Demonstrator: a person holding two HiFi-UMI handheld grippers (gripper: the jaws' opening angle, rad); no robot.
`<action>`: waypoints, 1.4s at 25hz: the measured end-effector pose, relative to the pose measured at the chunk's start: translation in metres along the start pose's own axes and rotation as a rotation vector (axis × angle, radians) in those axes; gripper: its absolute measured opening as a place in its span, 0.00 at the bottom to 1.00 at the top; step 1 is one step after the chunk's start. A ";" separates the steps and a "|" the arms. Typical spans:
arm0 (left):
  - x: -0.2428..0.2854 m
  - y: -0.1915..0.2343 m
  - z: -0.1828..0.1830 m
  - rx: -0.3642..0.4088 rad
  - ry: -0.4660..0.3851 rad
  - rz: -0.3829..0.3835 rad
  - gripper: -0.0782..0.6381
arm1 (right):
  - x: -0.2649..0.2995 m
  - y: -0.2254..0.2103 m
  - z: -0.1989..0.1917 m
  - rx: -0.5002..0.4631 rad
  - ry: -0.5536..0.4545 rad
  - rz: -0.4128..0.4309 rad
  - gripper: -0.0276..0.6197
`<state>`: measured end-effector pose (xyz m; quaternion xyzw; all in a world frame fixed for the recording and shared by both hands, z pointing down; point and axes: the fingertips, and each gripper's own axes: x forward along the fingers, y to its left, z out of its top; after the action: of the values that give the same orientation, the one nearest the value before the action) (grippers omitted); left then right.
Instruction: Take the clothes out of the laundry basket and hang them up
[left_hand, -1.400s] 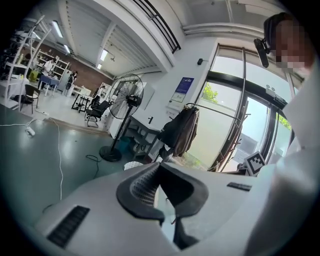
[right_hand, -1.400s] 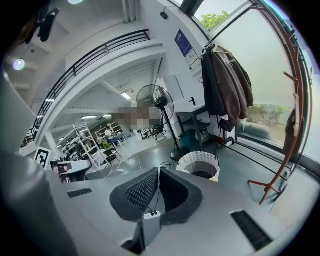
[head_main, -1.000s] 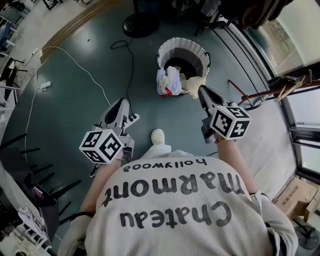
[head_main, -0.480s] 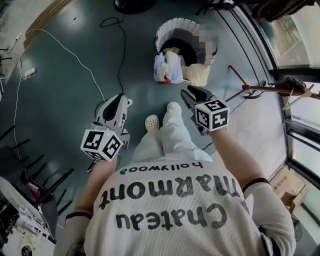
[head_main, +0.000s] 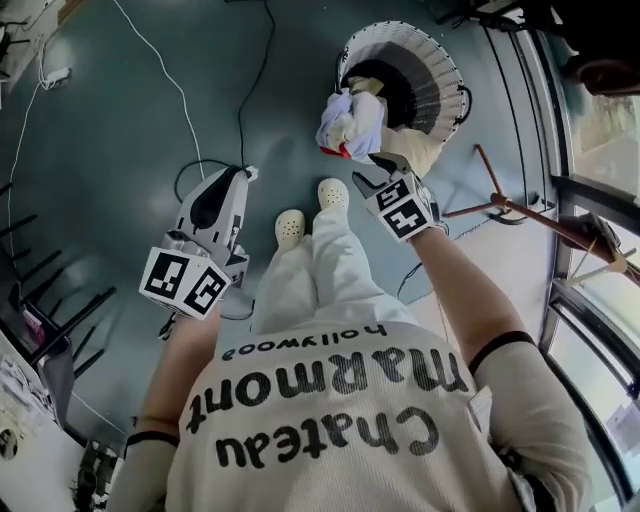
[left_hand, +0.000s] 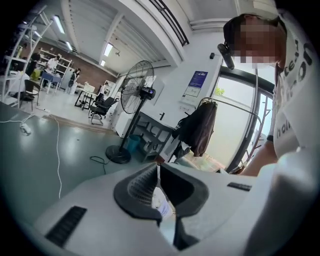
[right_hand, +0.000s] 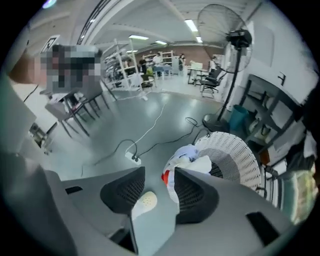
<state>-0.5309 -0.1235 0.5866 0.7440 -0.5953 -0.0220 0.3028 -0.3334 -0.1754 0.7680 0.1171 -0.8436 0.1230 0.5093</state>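
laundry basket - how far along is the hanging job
Done: nothing I can confirm hung. In hand: the right gripper, jaws just opening and empty, points down at the white and pale blue clothes bundle draped over the rim of the white woven laundry basket; the left gripper is shut, empty. Left: grabbing and hanging everything.
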 end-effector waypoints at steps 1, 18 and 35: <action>0.001 0.004 -0.003 -0.007 -0.002 0.023 0.12 | 0.009 -0.002 -0.001 -0.060 0.028 0.013 0.35; 0.000 0.048 -0.021 -0.090 -0.039 0.273 0.24 | 0.121 -0.034 -0.058 -0.762 0.349 0.147 0.38; 0.008 0.048 0.015 -0.051 -0.050 0.231 0.25 | 0.095 -0.058 -0.049 -0.425 0.358 0.001 0.11</action>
<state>-0.5762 -0.1426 0.6002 0.6616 -0.6836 -0.0207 0.3074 -0.3174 -0.2212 0.8798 -0.0163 -0.7471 -0.0375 0.6635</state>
